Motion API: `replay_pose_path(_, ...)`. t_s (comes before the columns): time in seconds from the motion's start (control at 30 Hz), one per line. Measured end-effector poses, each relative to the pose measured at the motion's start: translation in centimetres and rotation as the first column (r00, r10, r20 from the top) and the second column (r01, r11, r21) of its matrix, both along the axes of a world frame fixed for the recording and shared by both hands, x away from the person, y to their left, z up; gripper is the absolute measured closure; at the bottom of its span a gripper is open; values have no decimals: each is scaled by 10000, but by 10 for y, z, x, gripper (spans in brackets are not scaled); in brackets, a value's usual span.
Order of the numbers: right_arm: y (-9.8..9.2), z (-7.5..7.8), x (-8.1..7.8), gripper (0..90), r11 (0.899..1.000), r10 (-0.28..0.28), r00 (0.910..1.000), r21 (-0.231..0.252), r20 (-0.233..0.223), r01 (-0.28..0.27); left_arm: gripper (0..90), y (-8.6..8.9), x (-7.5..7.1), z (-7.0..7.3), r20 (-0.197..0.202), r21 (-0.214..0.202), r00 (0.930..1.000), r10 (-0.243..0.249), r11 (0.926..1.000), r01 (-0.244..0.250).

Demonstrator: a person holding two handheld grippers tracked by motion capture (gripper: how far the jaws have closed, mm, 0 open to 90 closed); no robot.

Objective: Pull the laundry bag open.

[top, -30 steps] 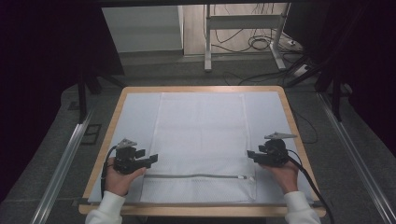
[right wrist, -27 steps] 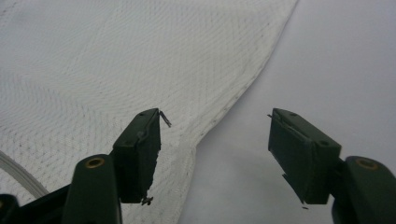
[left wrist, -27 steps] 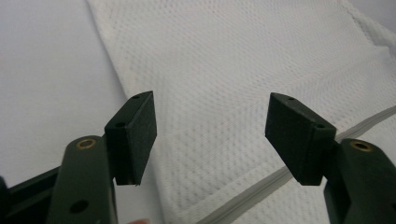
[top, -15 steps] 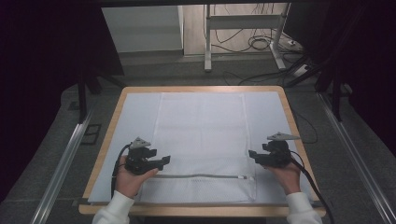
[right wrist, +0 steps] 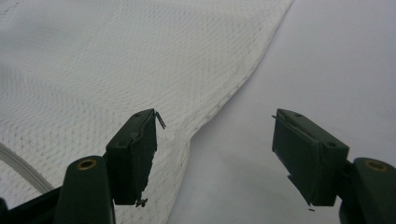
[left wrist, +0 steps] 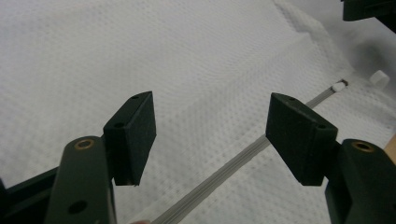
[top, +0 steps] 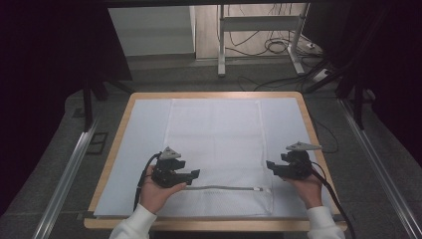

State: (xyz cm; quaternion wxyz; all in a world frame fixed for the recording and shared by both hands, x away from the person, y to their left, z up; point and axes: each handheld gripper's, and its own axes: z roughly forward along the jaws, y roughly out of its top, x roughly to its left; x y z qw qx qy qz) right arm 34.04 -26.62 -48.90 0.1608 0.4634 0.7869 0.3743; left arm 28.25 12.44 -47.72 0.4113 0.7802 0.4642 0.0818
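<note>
One wooden-edged table (top: 124,112) carries everything here, its top covered by a pale sheet (top: 134,149). On that sheet lies a white mesh bag (top: 216,144), spread flat and running from the far side of the table toward the person. A grey zipper (top: 224,188) crosses the bag near its near edge, and its small white pull (left wrist: 338,86) sits at the end by the bag's right side.

The left gripper (top: 194,174) hovers over the near left part of the bag, just beyond the zipper's left end. In the left gripper view its jaws stand wide apart with nothing between them, the zipper passing below the gap.

The right gripper (top: 269,165) hangs over the bag's right edge, near the zipper's pull end. Its jaws have just been opening and now stand wide apart and empty; in the right gripper view the bag's edge (right wrist: 219,105) runs under the left jaw and the bare sheet lies under the right one.
</note>
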Motion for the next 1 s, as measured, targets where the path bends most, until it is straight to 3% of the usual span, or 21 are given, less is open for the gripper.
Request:
replay_pose_path(0.57, -1, 2, -2, 303, 9999, -20, 10000, 170, 59, 19, 334, -38, -2, 2, -86, -49, 9967, -812, 9967, 811)
replay_pose_path(1.0, -2, 4, -3, 303, 9996, -42, 10000, 265, 86, 40, 336, -71, -6, 2, -164, 73, 9877, -1554, 9878, 1556)
